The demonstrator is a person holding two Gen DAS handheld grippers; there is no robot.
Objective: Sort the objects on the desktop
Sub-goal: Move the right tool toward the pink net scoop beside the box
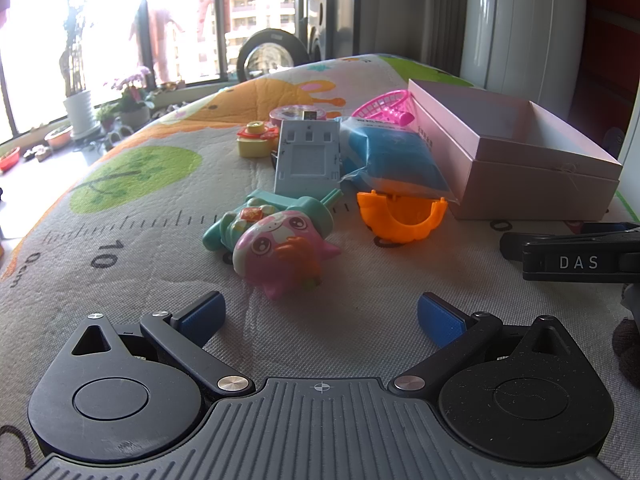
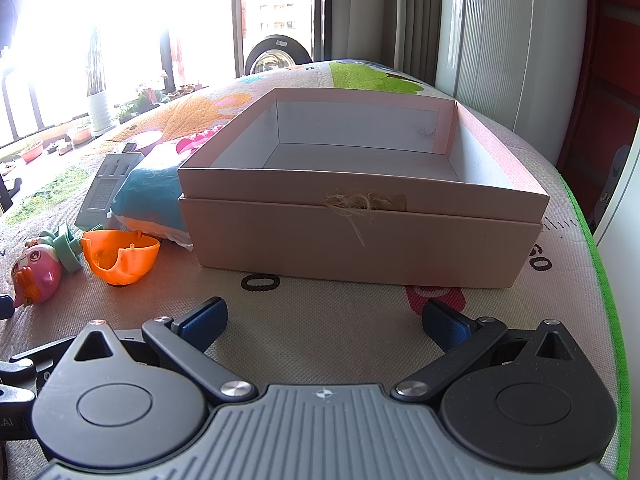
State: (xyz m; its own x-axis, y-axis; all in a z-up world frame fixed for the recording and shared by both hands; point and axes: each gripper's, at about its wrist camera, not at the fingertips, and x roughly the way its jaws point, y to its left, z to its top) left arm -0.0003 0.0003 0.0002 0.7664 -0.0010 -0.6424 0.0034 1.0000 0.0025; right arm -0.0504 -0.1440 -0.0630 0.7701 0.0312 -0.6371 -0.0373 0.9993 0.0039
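My left tool (image 1: 320, 312) was spread wide, empty, just short of the pink fish toy (image 1: 280, 254) on the worktop. My right tool (image 2: 324, 318) gaped before the empty pink box (image 2: 360, 220). I judged a grip across the toy's rounded body safest.

Both hand-held grippers, L (image 1: 320, 316) & R (image 2: 325, 320), jaws wide apart.

Cartoon mat (image 1: 132, 216), toys (image 1: 280, 248), pink box (image 2: 360, 232)
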